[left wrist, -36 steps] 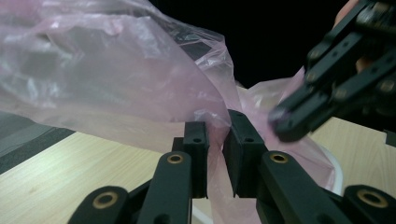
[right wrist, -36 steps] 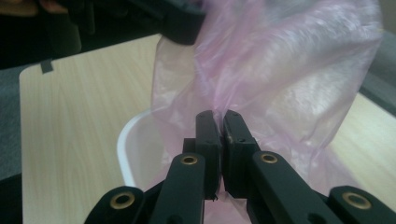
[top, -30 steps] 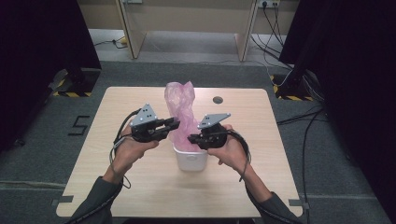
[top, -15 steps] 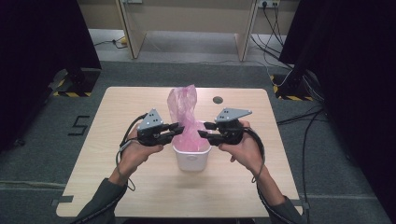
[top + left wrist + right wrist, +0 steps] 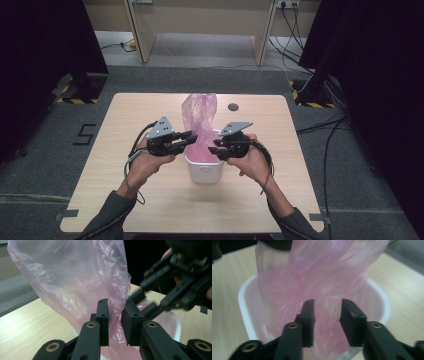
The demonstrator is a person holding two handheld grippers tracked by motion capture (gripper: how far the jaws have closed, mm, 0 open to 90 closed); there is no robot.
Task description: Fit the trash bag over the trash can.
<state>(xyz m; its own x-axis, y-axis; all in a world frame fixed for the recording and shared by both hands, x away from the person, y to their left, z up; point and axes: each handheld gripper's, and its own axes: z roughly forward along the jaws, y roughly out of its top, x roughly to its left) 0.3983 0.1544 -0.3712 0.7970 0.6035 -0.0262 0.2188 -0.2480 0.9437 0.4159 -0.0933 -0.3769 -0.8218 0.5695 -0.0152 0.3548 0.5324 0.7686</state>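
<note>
Pink plastic bag (image 5: 200, 120) stands up out of a small white bin (image 5: 205, 170), mid-worktop (image 5: 125, 200), its lower part tucked inside.

Left gripper (image 5: 187, 138) at the bag's left side: jaws slightly apart, a fold of film running between them, not yet pinched. Right gripper (image 5: 214, 145) at the right side, over the rim: jaws apart, film bunched in the gap.

Step in hand, as I judge it: lining the bin. Next: both grippers clamp the film, draw the mouth apart, fold it over the rim.
</note>
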